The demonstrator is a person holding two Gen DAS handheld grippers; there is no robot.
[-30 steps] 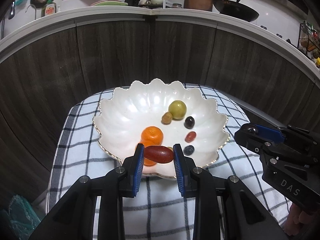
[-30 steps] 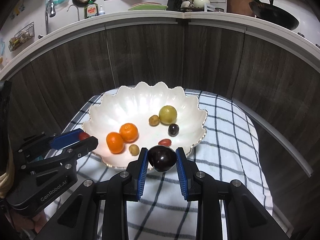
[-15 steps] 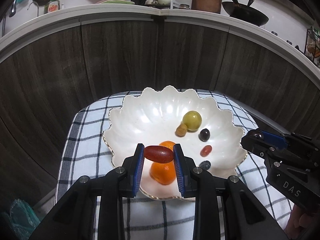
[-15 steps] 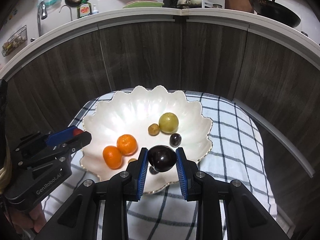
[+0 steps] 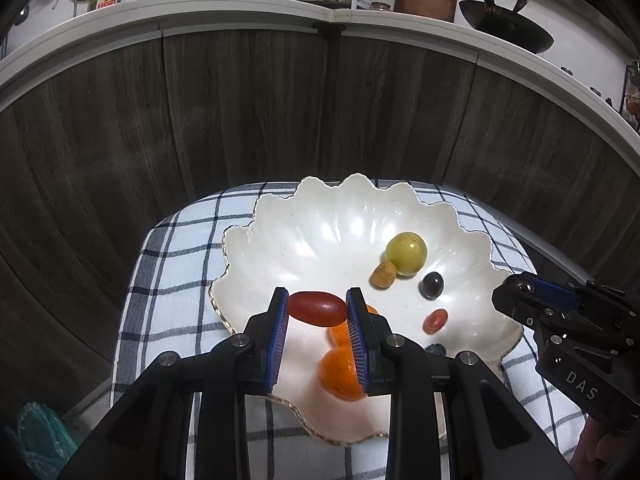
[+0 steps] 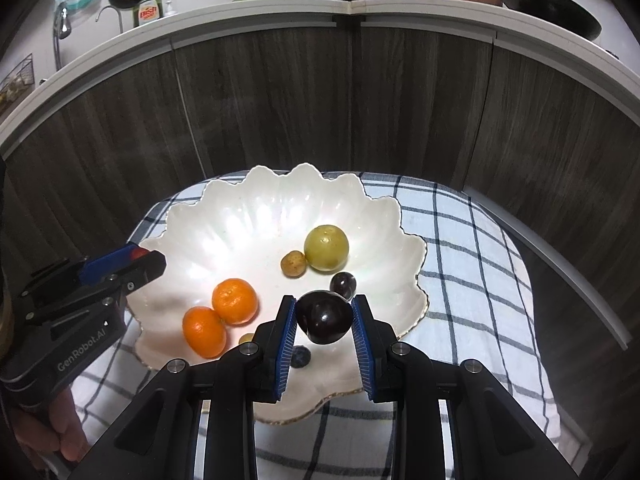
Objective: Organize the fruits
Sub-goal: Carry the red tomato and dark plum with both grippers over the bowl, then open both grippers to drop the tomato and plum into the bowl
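Observation:
A white scalloped bowl [image 5: 320, 232] [image 6: 240, 216] sits on a checked cloth [image 5: 176, 280]. My left gripper [image 5: 317, 310] is shut on an oblong red fruit [image 5: 318, 309], held over the bowl's near left part. My right gripper [image 6: 324, 318] is shut on a dark plum [image 6: 325, 317], held over the bowl's near right part. In the bowl lie two oranges [image 6: 234, 301], a green round fruit [image 6: 326, 248], a small brown fruit [image 6: 293, 264], a dark grape [image 6: 343, 283], a small red fruit [image 5: 435, 321] and a blueberry [image 6: 300, 357].
The cloth covers a small table [image 6: 480, 280] that stands against dark wood cabinet fronts [image 6: 320, 100]. A white counter above holds a wok [image 5: 506, 26], dish soap [image 6: 149, 10] and crockery. A teal bag [image 5: 36, 436] lies on the floor at left.
Both grippers have moved forward over the bowl, each still holding its fruit. The bowl now lies under the fingers in both views.

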